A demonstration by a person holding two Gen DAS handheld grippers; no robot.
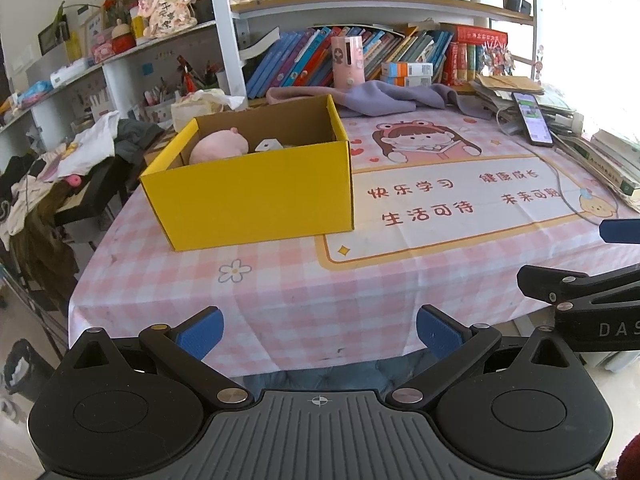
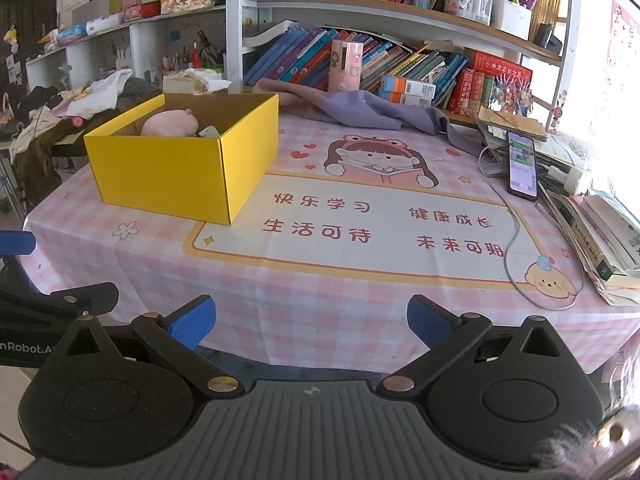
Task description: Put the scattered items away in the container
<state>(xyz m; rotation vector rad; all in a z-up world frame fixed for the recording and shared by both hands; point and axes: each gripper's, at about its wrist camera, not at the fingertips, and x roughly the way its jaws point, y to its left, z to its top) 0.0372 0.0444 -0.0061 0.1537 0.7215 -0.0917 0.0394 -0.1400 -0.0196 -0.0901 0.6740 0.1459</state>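
Note:
A yellow cardboard box [image 1: 256, 192] [image 2: 176, 174] stands open on the left part of the pink checked tablecloth [image 1: 304, 284] [image 2: 320, 284]. Inside it lie a pink plush toy [image 1: 218, 145] [image 2: 170, 122] and a small white item [image 1: 267, 145] [image 2: 209, 132]. My left gripper [image 1: 319, 334] is open and empty, held back at the table's near edge. My right gripper [image 2: 311, 320] is open and empty too, also at the near edge. Each gripper shows at the side of the other's view, the right gripper [image 1: 580, 284] and the left gripper [image 2: 48, 308].
A purple cloth [image 1: 376, 98] [image 2: 360, 110] lies at the back of the table. A phone [image 1: 533, 119] [image 2: 522, 166] leans on stacked books [image 2: 600, 236] at the right, with a cable [image 2: 516, 240] trailing. Bookshelves [image 2: 360, 12] stand behind; clothes [image 1: 80, 152] pile at left.

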